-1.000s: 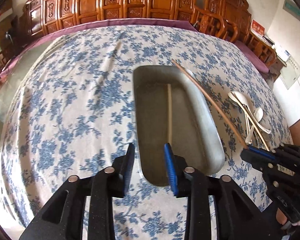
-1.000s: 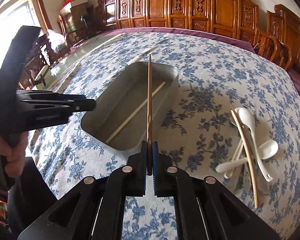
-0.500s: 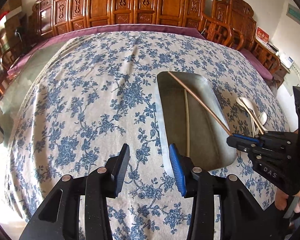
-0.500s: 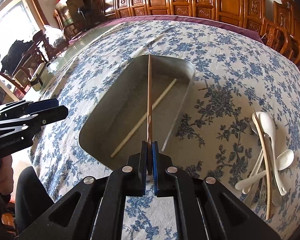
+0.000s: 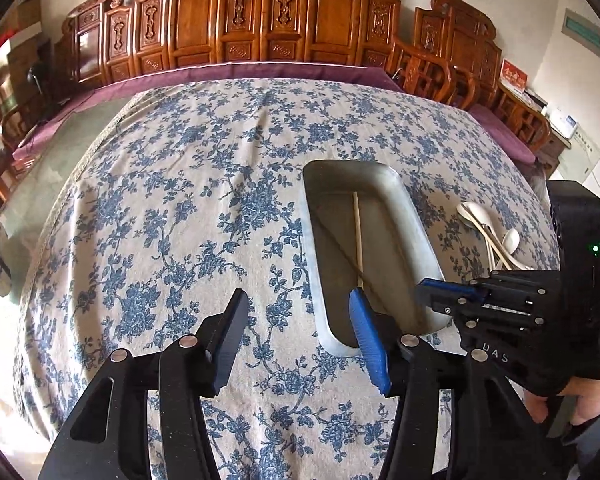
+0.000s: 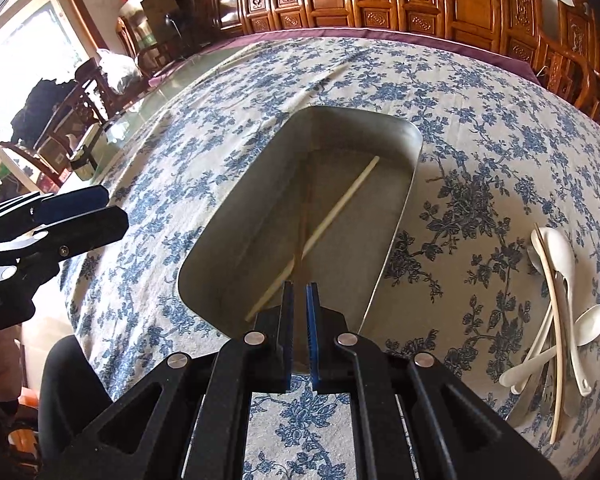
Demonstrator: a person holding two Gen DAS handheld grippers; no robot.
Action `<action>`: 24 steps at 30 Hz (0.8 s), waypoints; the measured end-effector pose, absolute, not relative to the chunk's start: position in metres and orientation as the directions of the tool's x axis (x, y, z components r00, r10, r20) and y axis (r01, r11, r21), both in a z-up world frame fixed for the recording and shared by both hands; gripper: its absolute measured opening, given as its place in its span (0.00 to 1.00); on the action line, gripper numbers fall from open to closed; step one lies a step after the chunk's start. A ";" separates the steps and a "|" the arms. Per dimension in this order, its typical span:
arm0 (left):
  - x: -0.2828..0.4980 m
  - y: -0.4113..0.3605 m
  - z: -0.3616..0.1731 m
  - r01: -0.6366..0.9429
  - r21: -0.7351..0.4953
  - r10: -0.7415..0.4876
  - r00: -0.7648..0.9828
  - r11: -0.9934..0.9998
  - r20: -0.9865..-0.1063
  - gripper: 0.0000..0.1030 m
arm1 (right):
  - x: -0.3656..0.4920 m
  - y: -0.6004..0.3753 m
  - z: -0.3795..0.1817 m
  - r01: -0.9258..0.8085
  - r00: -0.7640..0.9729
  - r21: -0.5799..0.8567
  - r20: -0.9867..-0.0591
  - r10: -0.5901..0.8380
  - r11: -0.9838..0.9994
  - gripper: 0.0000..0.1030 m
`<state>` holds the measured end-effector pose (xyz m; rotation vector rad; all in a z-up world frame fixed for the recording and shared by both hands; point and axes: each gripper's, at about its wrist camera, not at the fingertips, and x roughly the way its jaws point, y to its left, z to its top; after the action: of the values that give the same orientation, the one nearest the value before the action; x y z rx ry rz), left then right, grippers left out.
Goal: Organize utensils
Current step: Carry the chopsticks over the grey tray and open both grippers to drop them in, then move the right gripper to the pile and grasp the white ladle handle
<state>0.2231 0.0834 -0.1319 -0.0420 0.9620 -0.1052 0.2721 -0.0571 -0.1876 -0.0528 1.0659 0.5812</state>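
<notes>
Two slim chopsticks lie crossed in the shallow grey metal tray (image 6: 404, 184), a long rectangle with rounded corners and a dull, brushed floor: a pale round wooden chopstick (image 6: 340, 204) runs from 1 o'clock to 7 o'clock, and a dark brown chopstick (image 6: 304, 220), blurred, runs almost straight from 12 to 6. The right claw (image 6: 300, 292) hangs over the tray's near end at 6 o'clock, its ribbed blue pad and black finger parted by only a narrow slot; the dark stick's near end points into that slot, with nothing visibly pinched. The left claw (image 5: 298, 300) is spread wide and empty above the wrinkled cream tablecloth with blue flowers (image 5: 180, 220) covering the tabletop, with the tray at its 1 o'clock. Glossy white ceramic spoons (image 6: 556, 256) lie heaped with another pale stick at 3 o'clock of the tray, well apart from it.
</notes>
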 end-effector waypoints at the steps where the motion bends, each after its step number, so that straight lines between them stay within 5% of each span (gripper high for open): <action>1: 0.223 0.082 -0.131 0.073 -0.083 -0.110 0.570 0.994 -0.815 0.52 | 0.271 -0.060 -0.186 -0.473 0.354 0.238 -0.830 0.431 0.848 0.08; 8: 0.220 0.069 -0.125 0.091 -0.075 -0.114 0.582 0.993 -0.805 0.53 | 0.254 -0.095 -0.164 -0.466 0.428 0.226 -0.788 0.442 0.855 0.08; 12: 0.217 0.055 -0.123 0.117 -0.076 -0.131 0.585 0.990 -0.800 0.53 | 0.241 -0.131 -0.157 -0.451 0.477 0.175 -0.781 0.403 0.875 0.18; 24: 0.221 -0.003 -0.128 0.189 -0.085 -0.180 0.571 0.978 -0.801 0.53 | 0.211 -0.254 -0.158 -0.320 0.552 0.123 -0.781 0.290 0.939 0.25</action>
<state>0.2210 -0.0034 -0.1276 0.0105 0.9389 -0.2164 0.2114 -0.2542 -0.1583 -0.0354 0.9171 0.3610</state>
